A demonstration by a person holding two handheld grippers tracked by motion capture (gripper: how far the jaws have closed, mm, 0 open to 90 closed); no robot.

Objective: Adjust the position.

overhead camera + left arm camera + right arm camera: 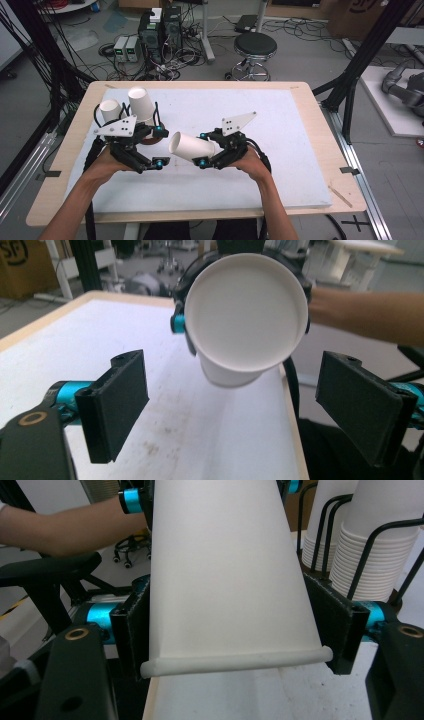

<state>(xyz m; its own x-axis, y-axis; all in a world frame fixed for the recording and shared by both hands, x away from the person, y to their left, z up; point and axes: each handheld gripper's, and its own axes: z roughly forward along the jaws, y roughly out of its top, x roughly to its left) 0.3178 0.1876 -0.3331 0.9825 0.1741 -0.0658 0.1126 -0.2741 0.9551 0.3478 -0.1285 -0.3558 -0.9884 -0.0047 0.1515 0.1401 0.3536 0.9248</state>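
Right fingers [207,161] are clamped on one white paper cup [192,146], held on its side in the air just right of the cup rack [150,131], mouth aimed toward my left gripper [145,150]. Left fingers stand wide with nothing between them, just in front of the rack, near the cup's mouth but not touching it.

Progress, as I judge it: one cup is out of the rack and off the stacks, so the pulling step looks done. What is left is either a handover to the left fingers or setting the cup upright on the white surface [280,165]; no cup stands loose there yet.

View differences:
- The high view gives the layout: the rack with two stacks of cups [141,103] rising behind my left gripper, both forearms, the held cup between the two grippers.
- The left gripper view looks straight into the cup [246,315]: empty, rim round, not crushed.
- The right gripper view shows the grip itself: both pads [134,625] pressed flat on the cup wall [225,575] near the rolled rim, plus the black wire of the rack [385,535] around the nested stacks. How many cups remain, I can't count; probably many.
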